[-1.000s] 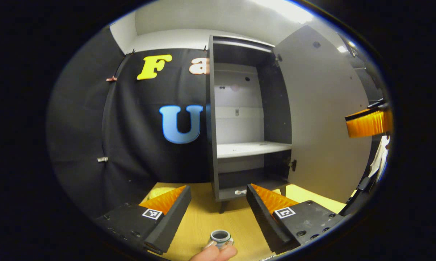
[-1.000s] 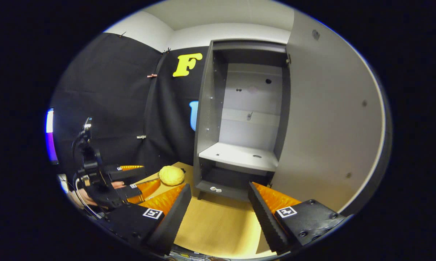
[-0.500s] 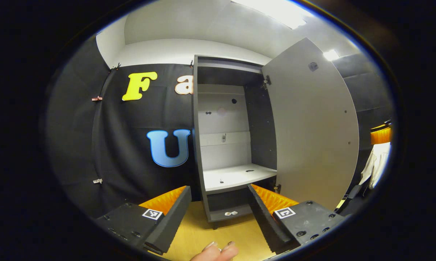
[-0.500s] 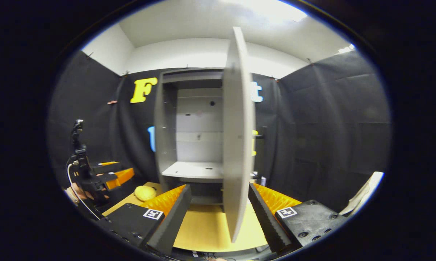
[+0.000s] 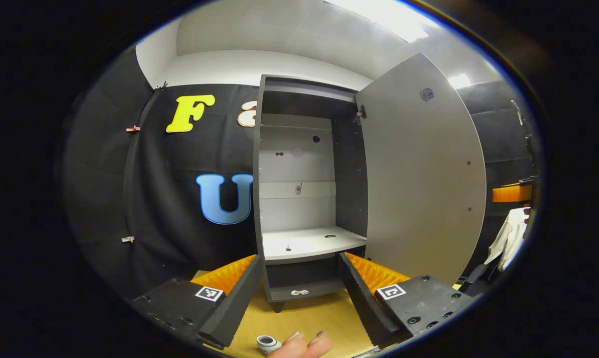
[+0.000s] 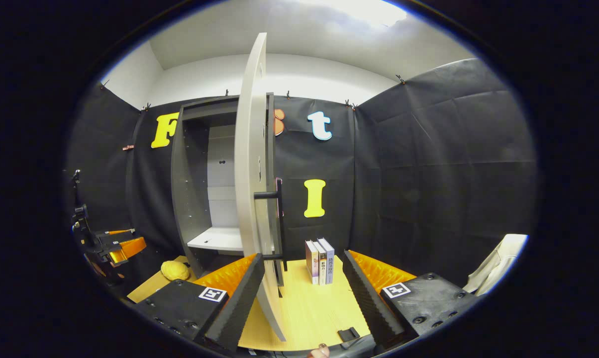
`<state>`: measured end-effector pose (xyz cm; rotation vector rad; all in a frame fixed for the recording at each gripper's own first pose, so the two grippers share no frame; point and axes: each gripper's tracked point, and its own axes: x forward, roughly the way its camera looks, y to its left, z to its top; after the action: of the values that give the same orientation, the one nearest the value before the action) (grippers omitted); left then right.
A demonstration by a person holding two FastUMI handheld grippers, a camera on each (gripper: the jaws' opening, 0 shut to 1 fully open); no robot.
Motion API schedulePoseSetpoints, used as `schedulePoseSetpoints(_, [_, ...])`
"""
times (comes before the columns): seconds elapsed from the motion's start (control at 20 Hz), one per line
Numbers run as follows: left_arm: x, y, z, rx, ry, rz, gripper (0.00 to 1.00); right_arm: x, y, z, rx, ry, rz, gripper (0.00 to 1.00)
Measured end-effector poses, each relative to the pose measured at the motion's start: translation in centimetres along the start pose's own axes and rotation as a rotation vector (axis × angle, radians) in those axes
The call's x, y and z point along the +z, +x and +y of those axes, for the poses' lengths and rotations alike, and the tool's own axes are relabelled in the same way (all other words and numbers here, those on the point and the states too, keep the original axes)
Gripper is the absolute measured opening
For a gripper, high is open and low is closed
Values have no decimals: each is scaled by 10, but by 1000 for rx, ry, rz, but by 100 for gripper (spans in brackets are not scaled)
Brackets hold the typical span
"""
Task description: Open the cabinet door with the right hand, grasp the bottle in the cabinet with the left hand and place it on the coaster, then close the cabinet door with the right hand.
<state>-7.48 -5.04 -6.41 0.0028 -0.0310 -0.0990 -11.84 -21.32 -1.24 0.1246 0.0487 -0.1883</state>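
The grey cabinet (image 5: 299, 243) stands open with bare shelves, its door (image 5: 419, 174) swung out to the right. My left gripper (image 5: 299, 261) is open in front of the cabinet, above the wooden table. The bottle's round mouth (image 5: 265, 342) peeks in at the bottom edge beside a hand's fingertips (image 5: 307, 343). In the right gripper view the door (image 6: 252, 164) stands edge-on, with its black bar handle (image 6: 278, 219) on the outer face. My right gripper (image 6: 303, 257) is open, and the door's lower edge lies between its fingers, close to the left one. The left gripper (image 6: 113, 246) shows far left.
A yellow lump (image 6: 175, 270) lies on the table left of the cabinet. Three books (image 6: 319, 261) stand upright behind the door. A small black piece (image 6: 349, 333) lies at the table's front edge. White cloth (image 6: 493, 268) hangs at right. The other gripper (image 5: 511, 193) shows at far right.
The right gripper has swung round to the door's outer side, bringing the handle and books into view. The left gripper's view dipped slightly, and the bottle's mouth shows again at the bottom.
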Motion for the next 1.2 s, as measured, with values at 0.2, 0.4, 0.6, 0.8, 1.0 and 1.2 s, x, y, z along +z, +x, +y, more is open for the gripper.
schedulePoseSetpoints(0.2, [-4,-14,5,69,-13,15,96,5,28,-1,63,5,-19,98])
schedulePoseSetpoints(0.4, [-9,-20,8,102,-8,27,97,4,41,6,118,-30,-31,97])
schedulePoseSetpoints(0.6, [-8,-13,11,80,9,27,96,1,39,17,128,-15,-12,96])
schedulePoseSetpoints(0.8, [-4,2,23,35,-5,17,97,-4,34,45,118,-6,0,96])
schedulePoseSetpoints(1.0, [-3,15,45,-7,-7,14,96,-7,29,89,122,-24,5,100])
schedulePoseSetpoints(1.2, [-5,22,72,-37,9,15,96,-16,32,146,168,-18,22,96])
